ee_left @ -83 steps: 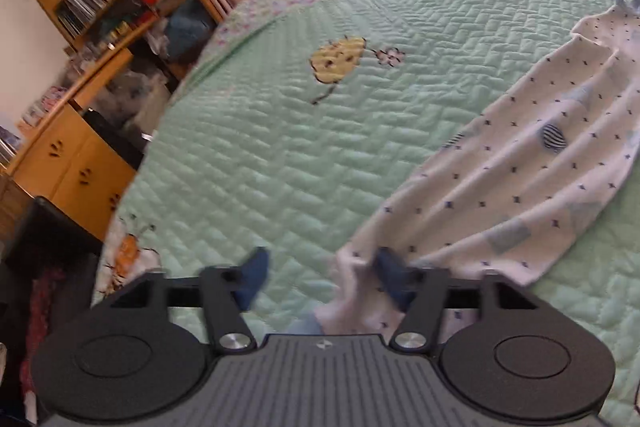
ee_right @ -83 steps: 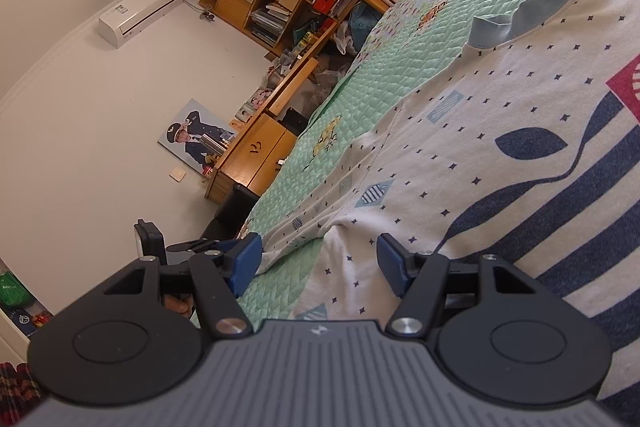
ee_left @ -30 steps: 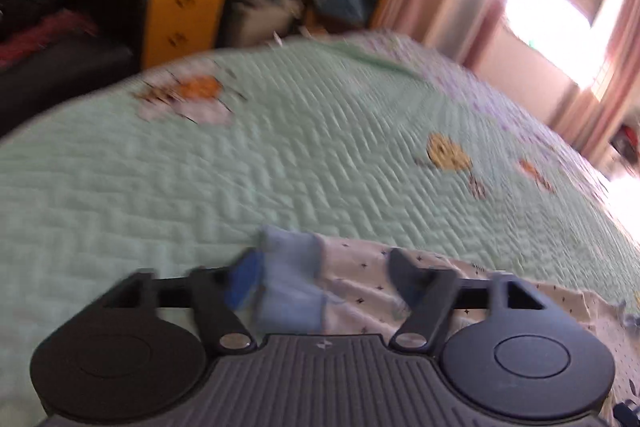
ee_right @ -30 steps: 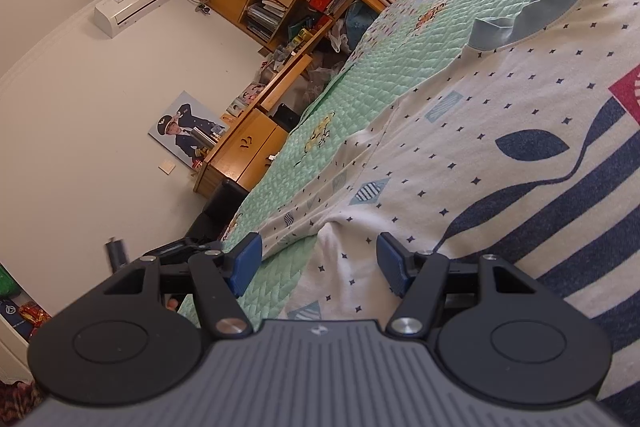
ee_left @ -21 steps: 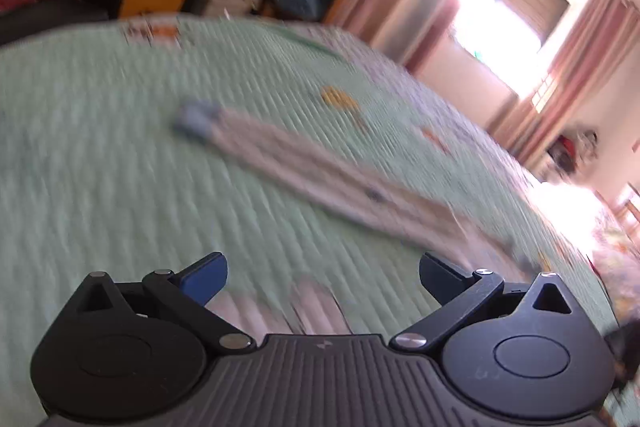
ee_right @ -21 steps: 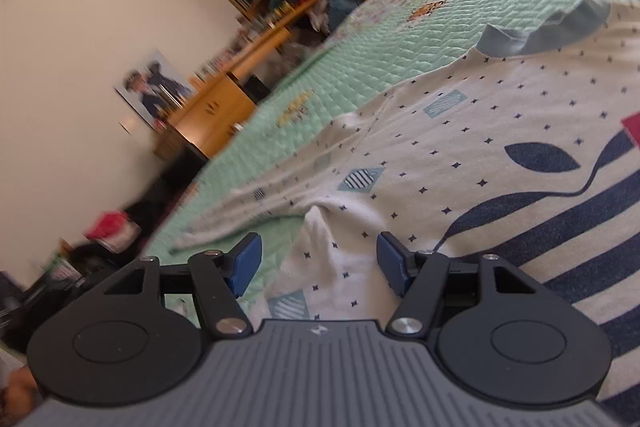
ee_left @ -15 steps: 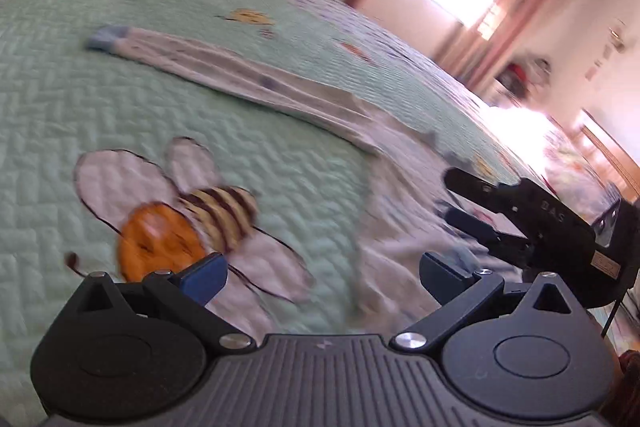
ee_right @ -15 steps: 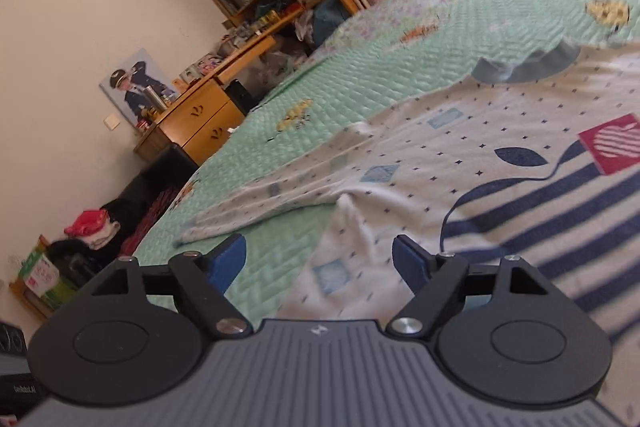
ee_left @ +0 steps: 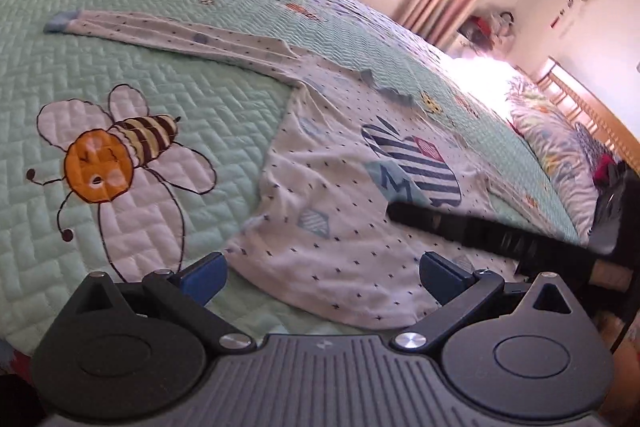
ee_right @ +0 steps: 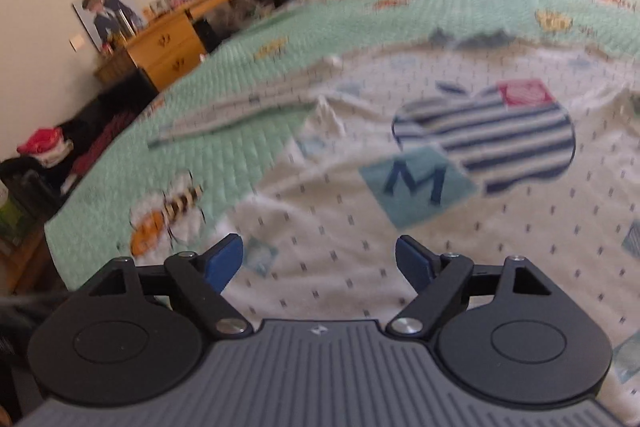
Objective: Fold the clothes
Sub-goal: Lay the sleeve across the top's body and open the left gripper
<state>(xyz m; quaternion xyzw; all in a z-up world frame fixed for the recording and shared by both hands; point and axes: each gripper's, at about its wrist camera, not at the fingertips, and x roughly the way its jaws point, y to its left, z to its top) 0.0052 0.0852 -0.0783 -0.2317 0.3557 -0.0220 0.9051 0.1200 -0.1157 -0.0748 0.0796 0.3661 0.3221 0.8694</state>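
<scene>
- The shirt (ee_left: 340, 211) lies spread face up on the bed (ee_left: 120, 67), white with small dark marks and a striped apple print.
- Its left sleeve (ee_left: 168, 35) stretches out flat toward the far corner of the green quilt.
- Left claw (ee_left: 322, 273): fingers wide apart, empty, just over the shirt's hem.
- Right claw (ee_right: 318, 261): fingers apart, holding nothing, above the shirt's lower part; this view is blurred.

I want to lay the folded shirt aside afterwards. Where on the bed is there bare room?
Bare quilt lies in the pocket between the outstretched sleeve and the shirt body, around the bee print. More lies beyond the collar toward the window. The right side is crowded: the right gripper and pillows.
</scene>
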